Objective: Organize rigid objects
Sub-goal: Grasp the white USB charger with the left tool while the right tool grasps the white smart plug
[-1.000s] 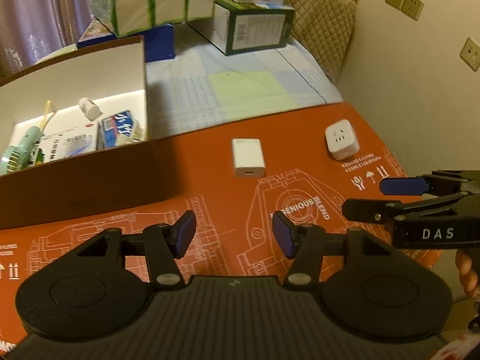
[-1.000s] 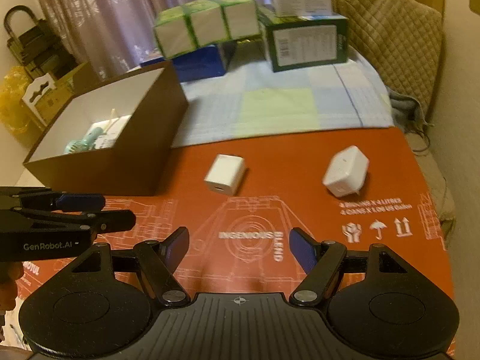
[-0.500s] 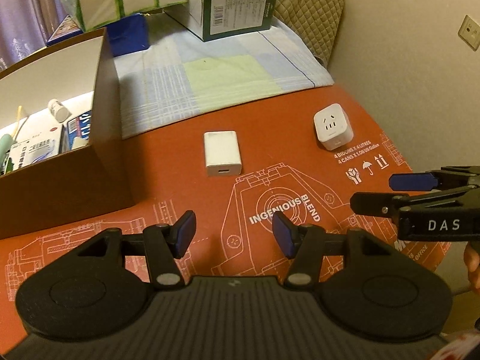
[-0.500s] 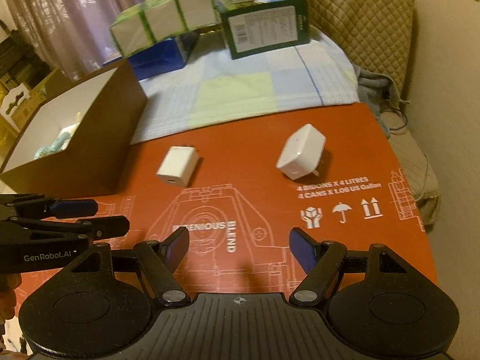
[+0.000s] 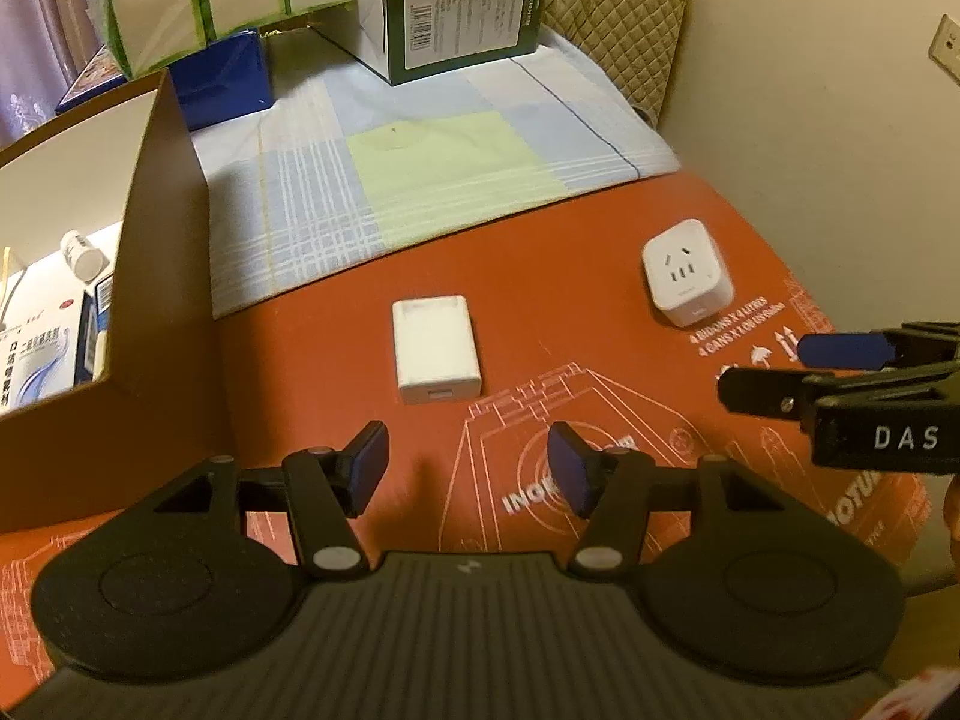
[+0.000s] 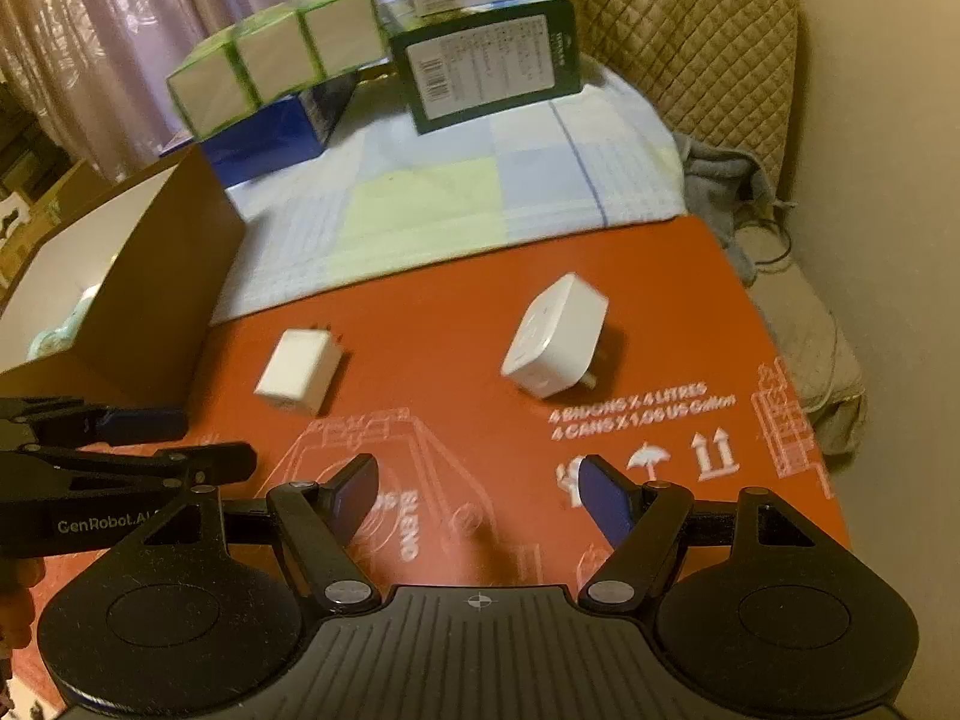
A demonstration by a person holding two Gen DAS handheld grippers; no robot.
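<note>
I had two items left out on the red mat (image 5: 540,276): a flat white charger (image 5: 436,348) near the middle, and a white plug adapter (image 5: 686,279) off to the right and a bit farther away. The two sat well apart, and neither was touched by anything.

The brown box (image 5: 162,276) stood at the left, w/ some stuff already in it: a small white bottle (image 5: 81,252) and printed packets (image 5: 36,360). So I judged part of the sorting was done, prob. two pieces to go.

My left gripper (image 5: 465,468) hung just near-side of the charger, jaws spreading wider at that moment, nothing between them. The charger lay straight ahead of the gap, not yet reached.

My right gripper (image 6: 477,498) had its jaws apart too, empty, w/ the adapter ahead and slightly right in the right wrist view, clear of the pads. In that view the adapter lay tipped on its side, prongs poking out to the right.

Remaining, as I read it: grab the charger w/ the left, the adapter w/ the right, then carry both over to the box. Stacked cartons (image 5: 444,12) at the far end on the checked cloth (image 5: 420,180) looked like clutter, not mine to move, though I couldn't be sure.
</note>
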